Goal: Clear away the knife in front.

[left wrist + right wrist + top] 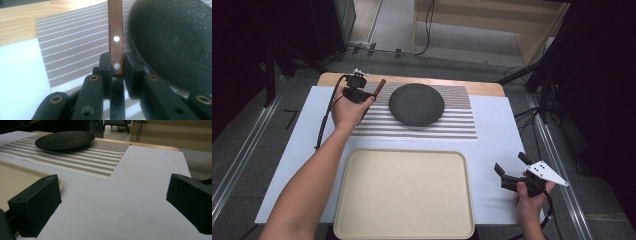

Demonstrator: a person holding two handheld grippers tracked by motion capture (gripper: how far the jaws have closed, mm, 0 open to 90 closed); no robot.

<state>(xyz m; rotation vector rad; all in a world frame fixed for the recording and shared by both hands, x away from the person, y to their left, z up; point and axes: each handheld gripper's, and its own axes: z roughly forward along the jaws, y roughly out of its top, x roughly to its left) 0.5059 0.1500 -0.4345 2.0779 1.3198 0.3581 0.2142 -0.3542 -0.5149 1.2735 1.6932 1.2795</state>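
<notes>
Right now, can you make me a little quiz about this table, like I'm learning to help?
1. What does the left gripper hold?
2. True or false: the dark plate sits on the striped mat.
3. The right gripper is: A) shut on a spoon, B) open and holding nothing, C) inside the tray.

Key
1. A wooden handle with metal rivets; its other end is out of view.
2. True.
3. B.
</notes>
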